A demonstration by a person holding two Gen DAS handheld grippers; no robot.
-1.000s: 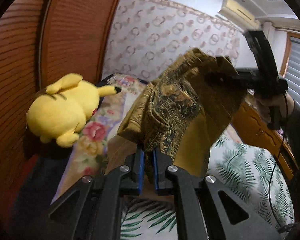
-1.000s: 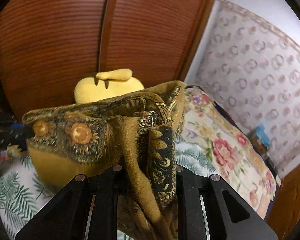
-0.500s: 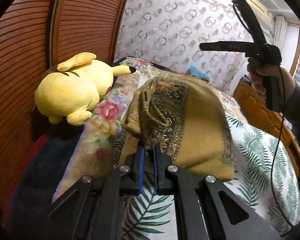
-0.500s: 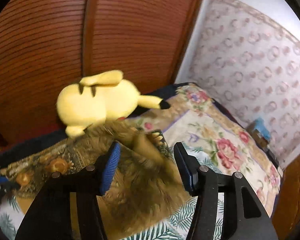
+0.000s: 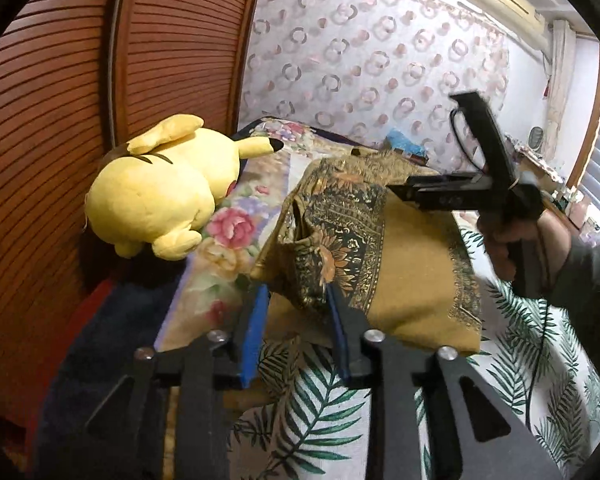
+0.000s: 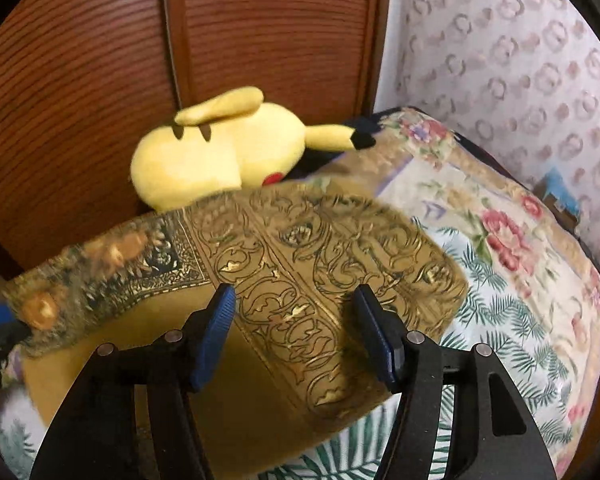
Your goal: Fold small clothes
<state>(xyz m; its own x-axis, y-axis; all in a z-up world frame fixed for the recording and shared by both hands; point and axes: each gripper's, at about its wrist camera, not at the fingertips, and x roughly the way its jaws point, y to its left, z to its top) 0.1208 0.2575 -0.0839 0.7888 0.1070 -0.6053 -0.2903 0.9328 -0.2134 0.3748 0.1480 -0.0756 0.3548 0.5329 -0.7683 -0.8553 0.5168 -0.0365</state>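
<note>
Lying folded on the bed (image 6: 512, 304), the cloth (image 6: 300, 248) sits beside a yellow plush (image 6: 220, 148). Left gripper (image 5: 296, 300): jaws have just been opening, a cloth bunch between them, unpinched. Right gripper (image 6: 296, 320): jaws spread above the cloth, gripping nothing.

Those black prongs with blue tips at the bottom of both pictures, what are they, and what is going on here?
They are hand-held claws, no robot: a person carries one in each hand, each with a camera looking along its fingers. One picture is from the left claw, the other from the right claw. The left view also shows the person's hand holding the right claw. A brown and gold patterned cloth lies folded on the leaf-print bedspread, near a yellow plush toy. Both claws have just opened; neither holds anything, though cloth lies between the left one's fingers.
</note>
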